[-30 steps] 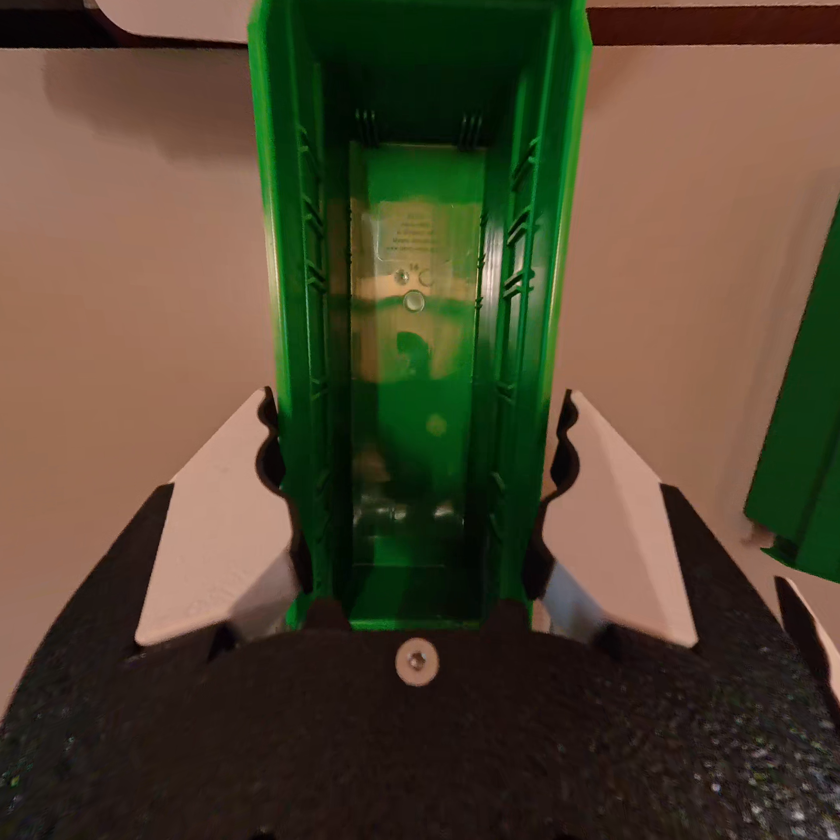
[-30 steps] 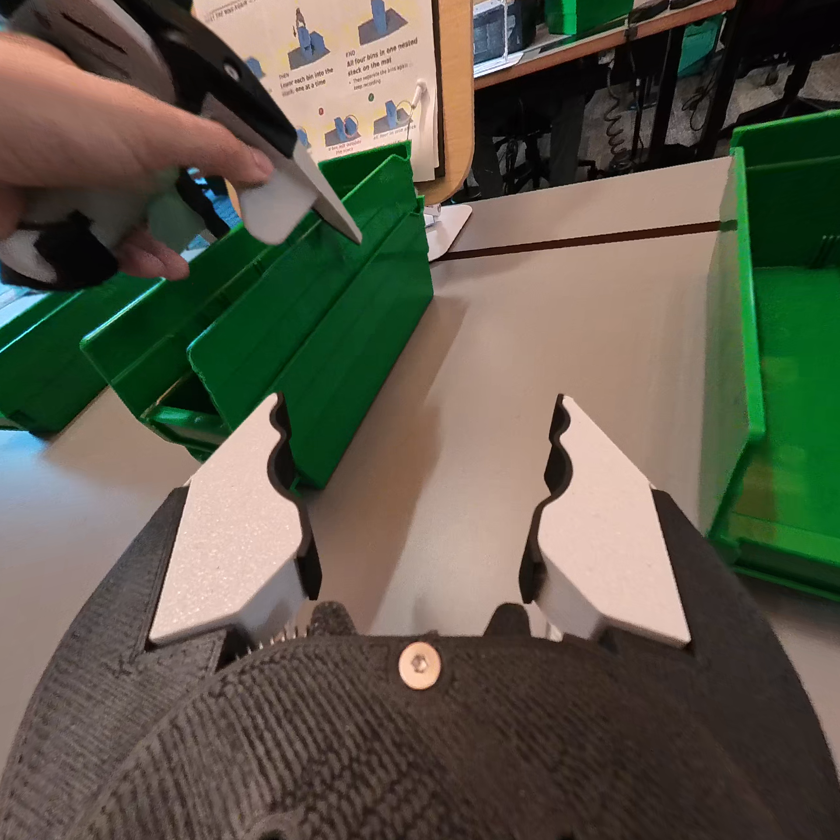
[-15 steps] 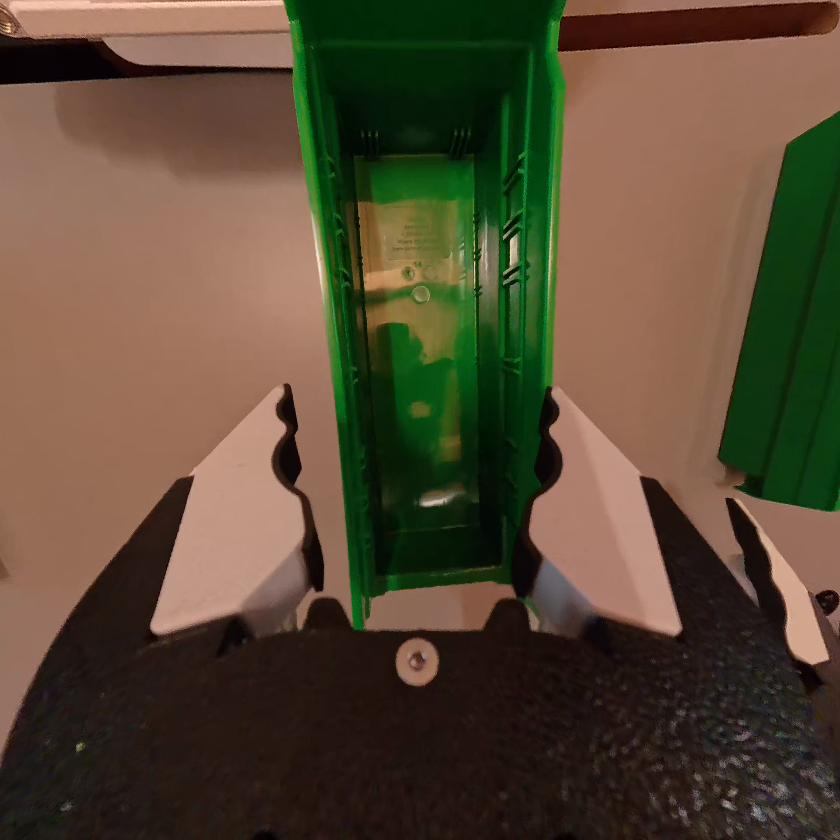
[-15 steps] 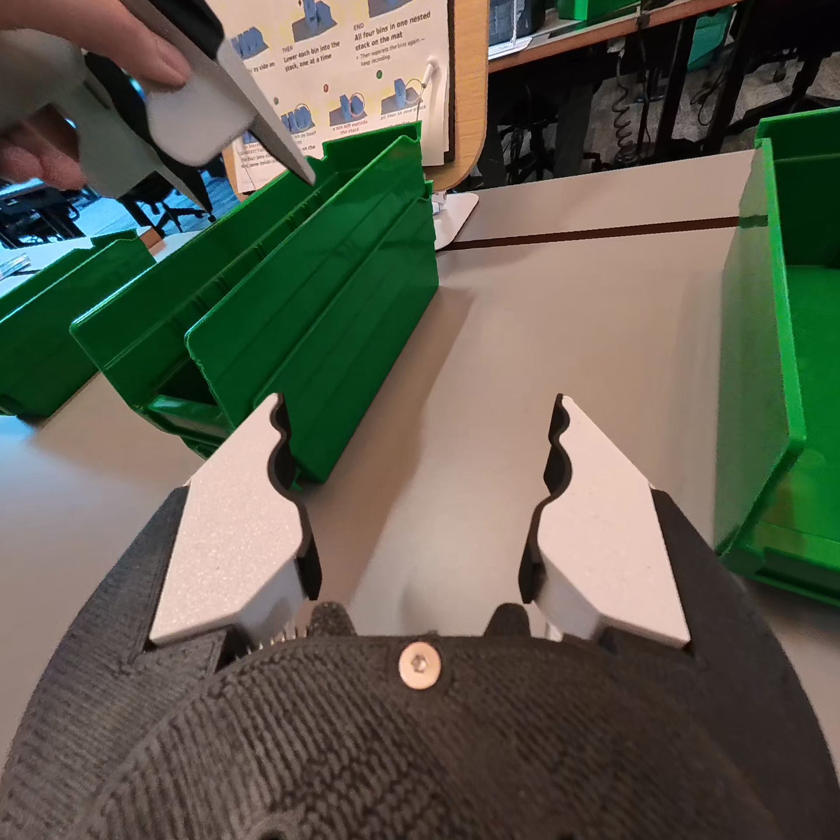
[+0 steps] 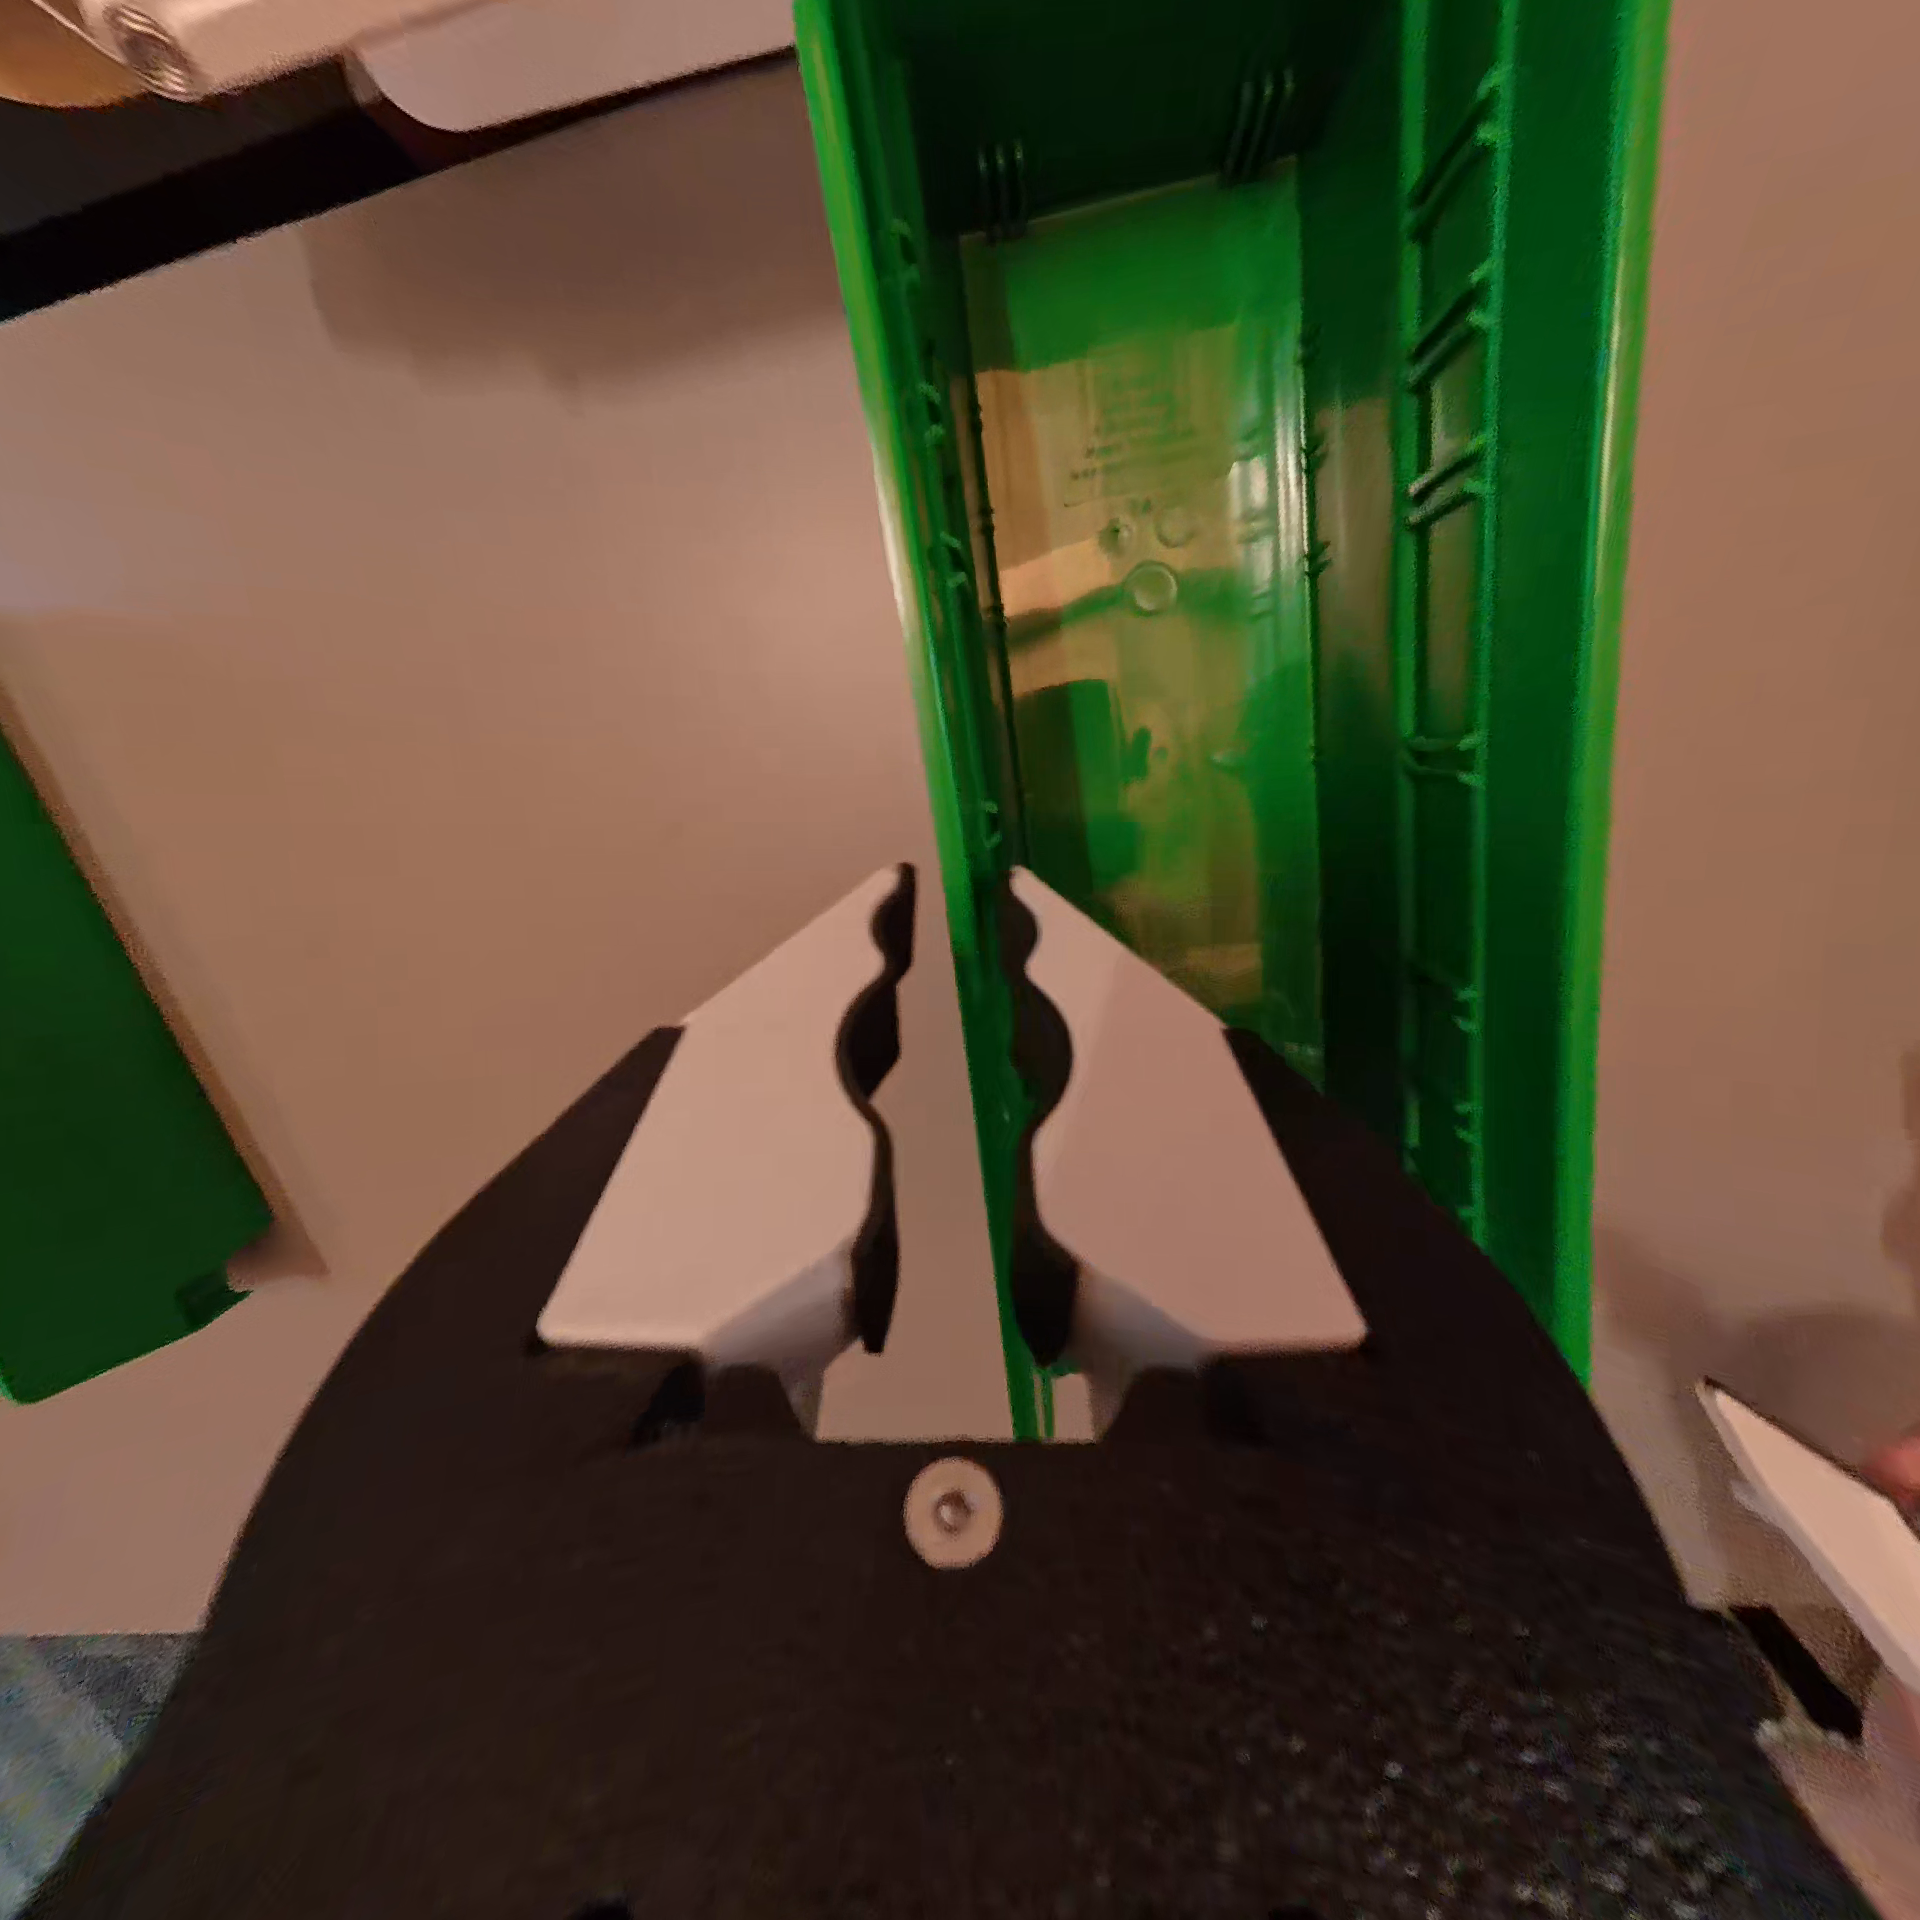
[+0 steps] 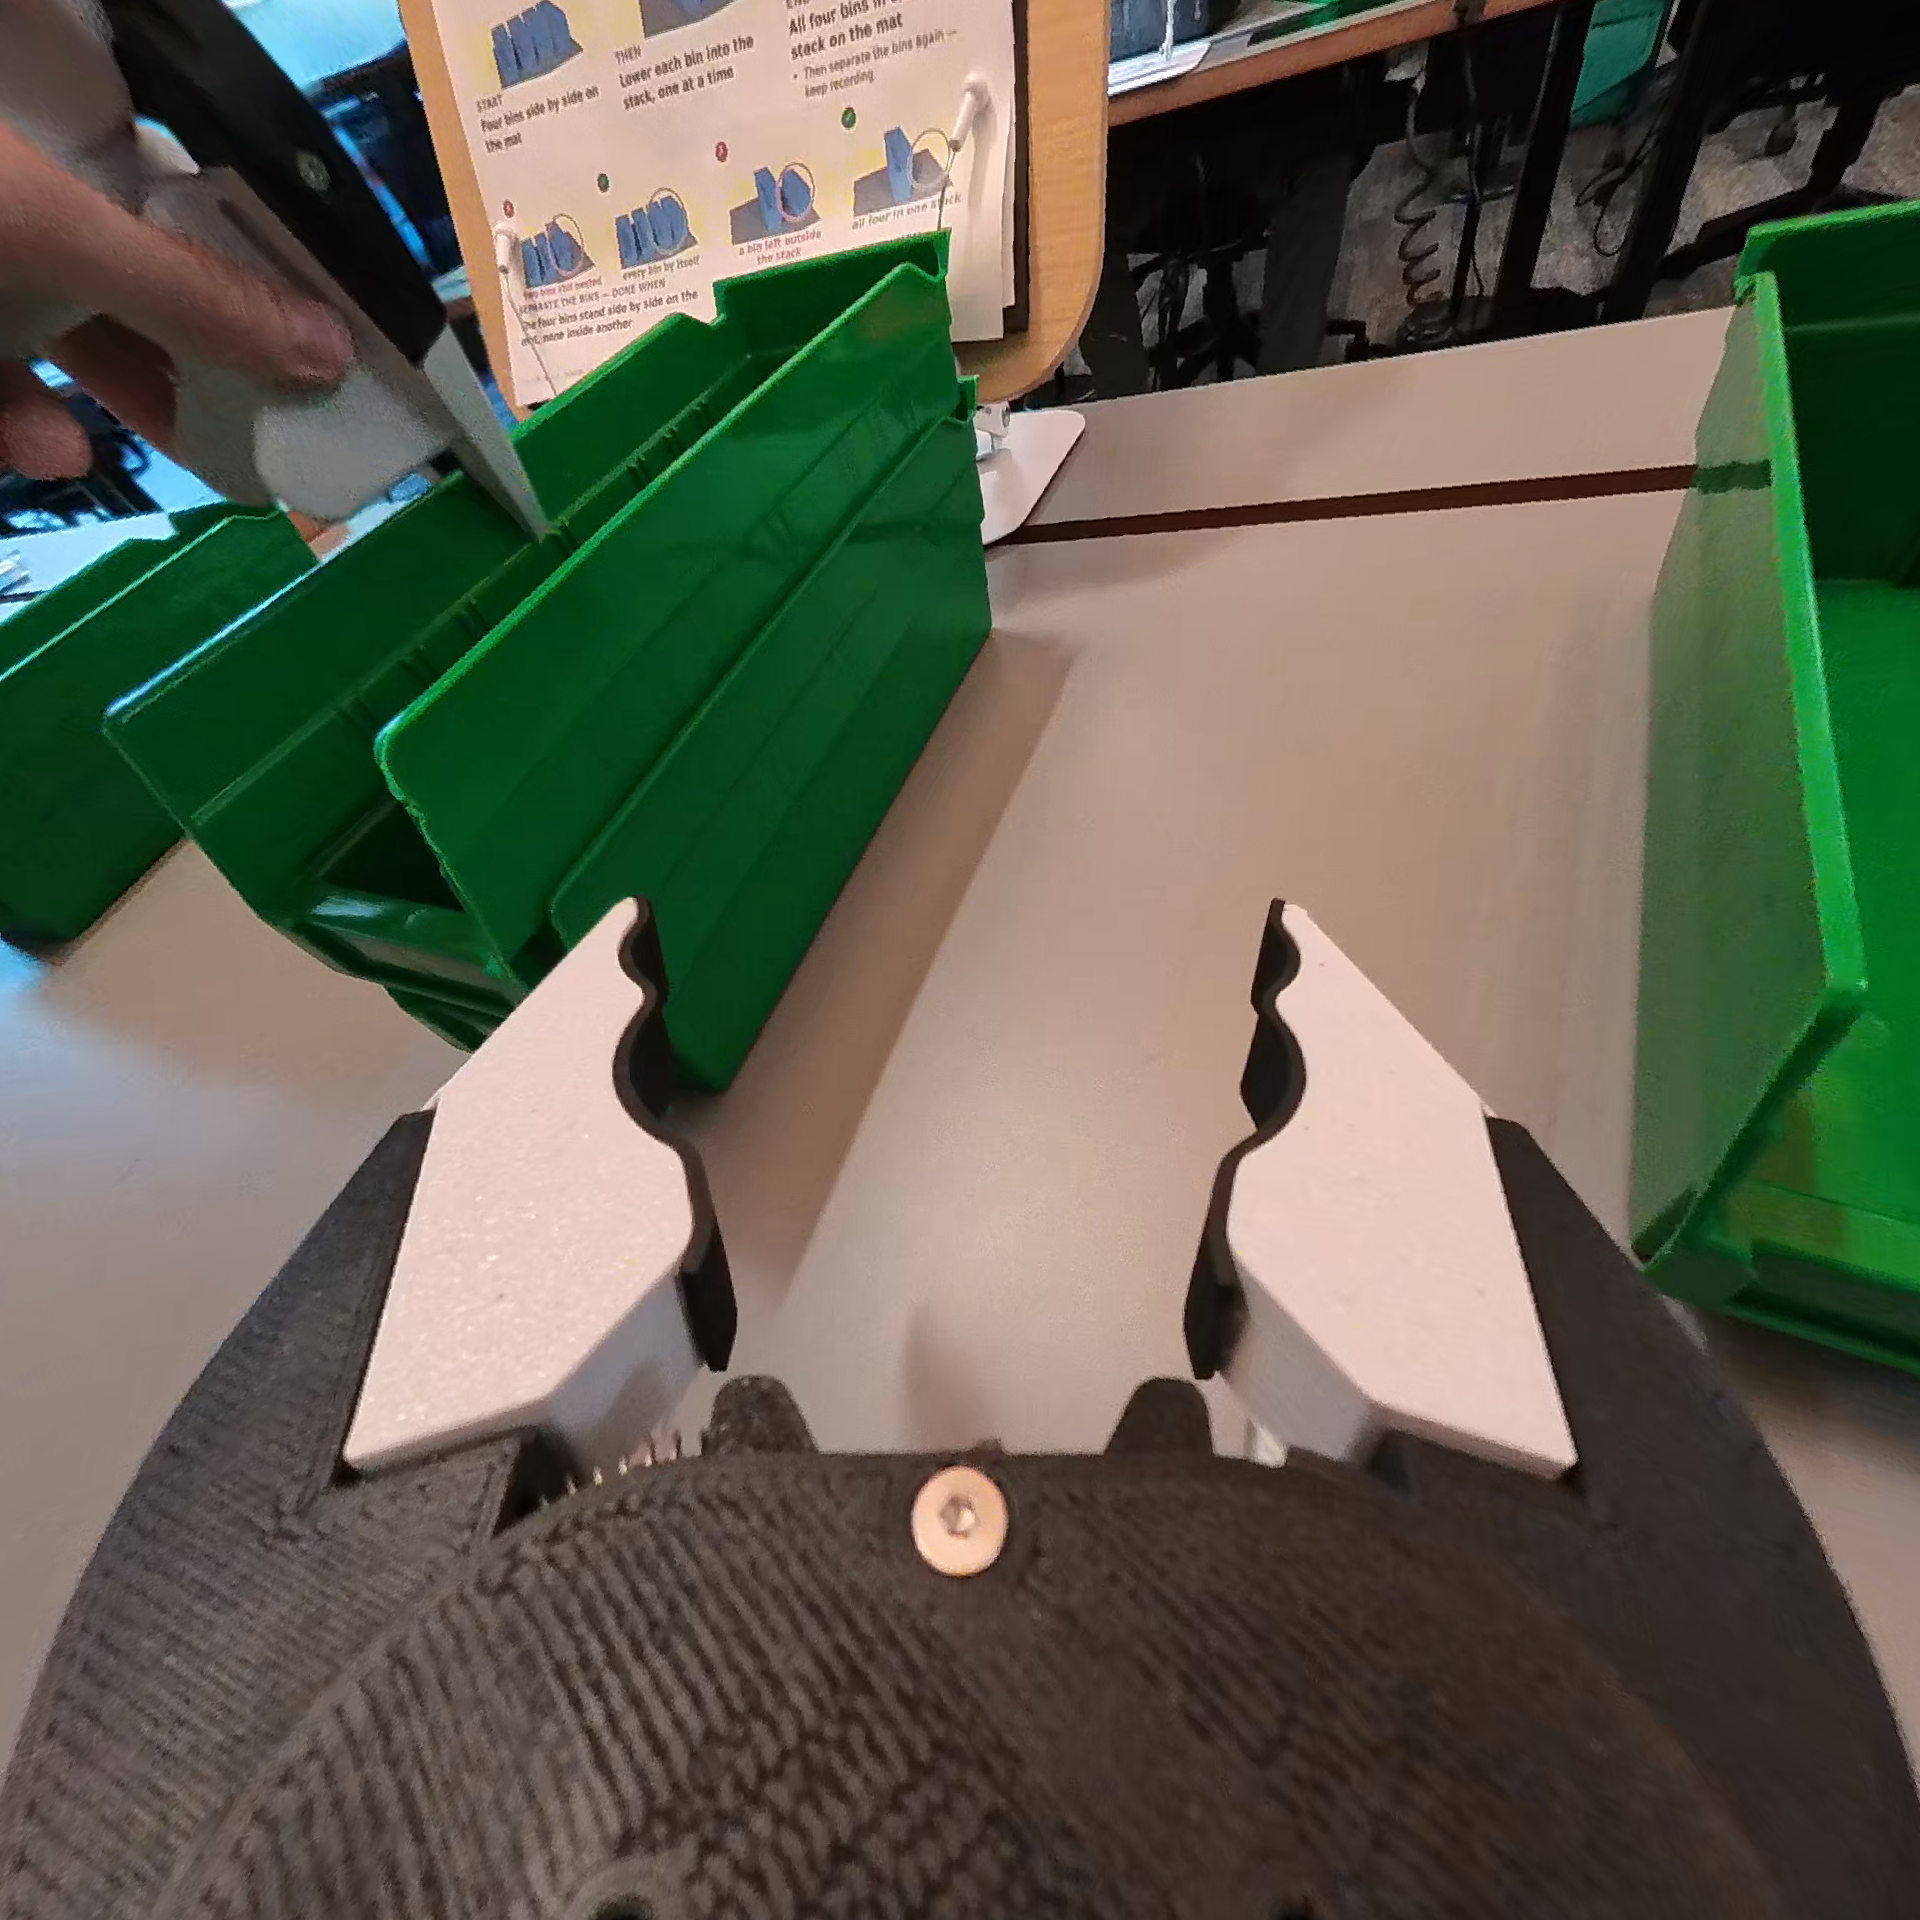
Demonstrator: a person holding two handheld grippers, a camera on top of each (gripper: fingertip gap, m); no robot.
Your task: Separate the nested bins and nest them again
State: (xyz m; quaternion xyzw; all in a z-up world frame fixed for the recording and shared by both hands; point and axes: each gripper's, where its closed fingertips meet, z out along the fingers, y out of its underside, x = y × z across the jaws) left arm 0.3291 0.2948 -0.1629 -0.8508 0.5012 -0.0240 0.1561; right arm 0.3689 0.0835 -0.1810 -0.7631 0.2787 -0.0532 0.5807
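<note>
Left wrist view, nearest first: the left gripper [image 5: 961, 1049] has its two white fingers closed onto the thin left side wall of the nested bins [image 5: 1195, 644], one finger outside the wall and one inside the cavity, pinching it edge-on. From that gripper the bin's long axis runs straight away toward 12 o'clock, its glossy floor lying off toward 1 o'clock, so a lift would have to go up along that wall. A separate green bin [image 5: 94, 1091] lies at 9 o'clock on the tan table [image 5: 520, 623]. In the right wrist view, the right gripper [image 6: 961, 1122] hovers low over the bare table with its fingers spread and nothing between them. The nested pair [image 6: 665, 665] sits just beyond its left finger at 11 o'clock, long axis slanting away toward 1 o'clock; two rims at different heights show one bin seated inside another. Farther off at 10 o'clock, the hand [image 6: 135, 322] holds the left gripper tilted steeply down onto the far rim. Another bin [image 6: 1787, 748] stands at 3 o'clock, and an instruction sheet [image 6: 727, 156] stands behind at 12 o'clock. The left is clearly the engaged side; the right looks the nearer one to steady the outer bin.
</note>
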